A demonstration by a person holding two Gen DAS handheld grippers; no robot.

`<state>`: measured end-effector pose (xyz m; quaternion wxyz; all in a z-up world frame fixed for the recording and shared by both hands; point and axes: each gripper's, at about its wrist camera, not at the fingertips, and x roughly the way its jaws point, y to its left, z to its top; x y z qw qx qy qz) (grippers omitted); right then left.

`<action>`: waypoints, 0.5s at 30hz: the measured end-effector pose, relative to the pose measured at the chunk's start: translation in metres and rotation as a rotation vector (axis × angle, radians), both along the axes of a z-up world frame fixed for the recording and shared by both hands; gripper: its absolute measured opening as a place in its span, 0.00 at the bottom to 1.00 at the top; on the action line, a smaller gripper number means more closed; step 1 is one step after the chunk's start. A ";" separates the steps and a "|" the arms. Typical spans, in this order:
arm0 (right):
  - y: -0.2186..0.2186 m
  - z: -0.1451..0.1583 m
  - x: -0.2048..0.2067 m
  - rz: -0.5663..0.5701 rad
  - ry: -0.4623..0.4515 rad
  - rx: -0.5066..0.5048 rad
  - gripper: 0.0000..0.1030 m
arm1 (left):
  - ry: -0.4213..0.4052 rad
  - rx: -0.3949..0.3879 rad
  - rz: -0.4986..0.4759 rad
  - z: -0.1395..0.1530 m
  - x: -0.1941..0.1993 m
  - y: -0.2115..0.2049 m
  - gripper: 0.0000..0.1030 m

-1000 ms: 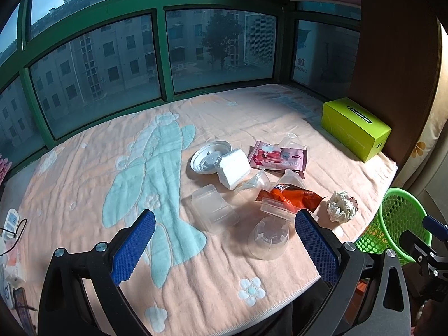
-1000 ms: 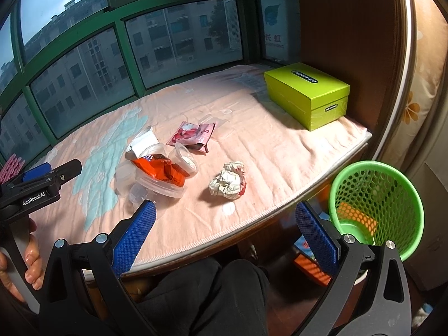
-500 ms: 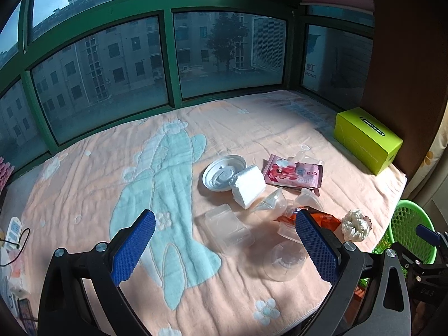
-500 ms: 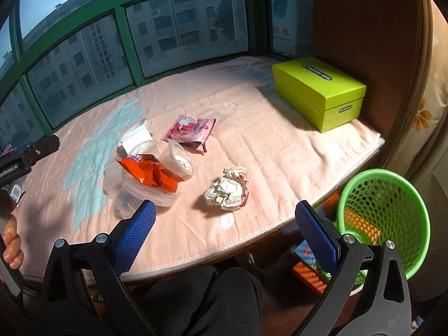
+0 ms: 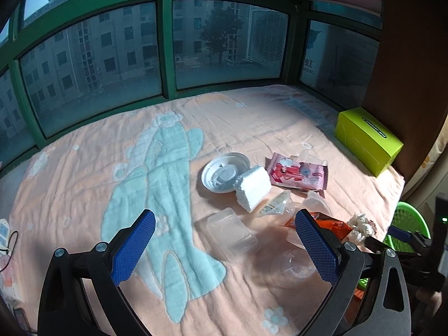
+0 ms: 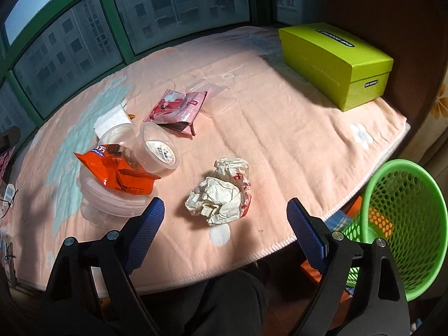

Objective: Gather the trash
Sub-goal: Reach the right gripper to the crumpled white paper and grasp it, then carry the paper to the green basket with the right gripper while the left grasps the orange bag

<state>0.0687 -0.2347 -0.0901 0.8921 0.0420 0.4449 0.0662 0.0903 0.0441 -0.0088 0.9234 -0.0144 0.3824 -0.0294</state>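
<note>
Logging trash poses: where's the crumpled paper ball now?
Right wrist view: crumpled paper ball lies on the blanket near its front edge, right of the orange wrapper, ahead of the open right gripper.

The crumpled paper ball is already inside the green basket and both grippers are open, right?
Not quite. The crumpled paper ball is not inside the green basket; it lies on the blanket, as the right wrist view shows. The rest holds: the right gripper and the left gripper are both open.
</note>
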 end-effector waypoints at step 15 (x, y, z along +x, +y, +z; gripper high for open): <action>-0.002 -0.021 0.014 0.033 0.061 0.063 0.55 | 0.103 -0.051 -0.213 -0.032 0.013 -0.030 0.91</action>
